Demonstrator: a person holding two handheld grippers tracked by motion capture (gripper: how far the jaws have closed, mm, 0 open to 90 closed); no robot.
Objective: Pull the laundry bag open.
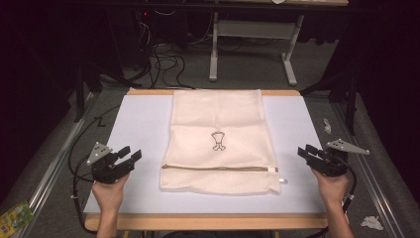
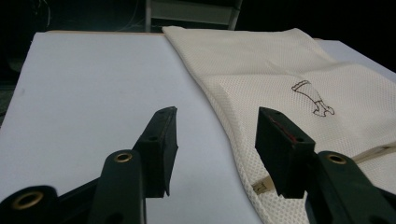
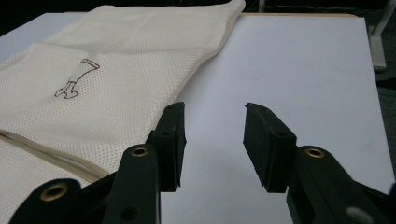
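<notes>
One cream mesh laundry bag (image 1: 220, 141) lies on one white worktop with a wooden edge (image 1: 141, 124). The bag carries one small dark embroidered figure (image 1: 218, 141) and one tan zipper line (image 1: 218, 168). Two black two-jaw tools are present, the left tool (image 1: 130, 155) and the right tool (image 1: 304, 151), each in one hand. One grey metal stand (image 1: 250, 47) stands on the floor beyond the worktop.

Dark room; grey floor (image 1: 247, 69), cables (image 1: 166, 62), white stand (image 1: 252, 34) behind.
</notes>
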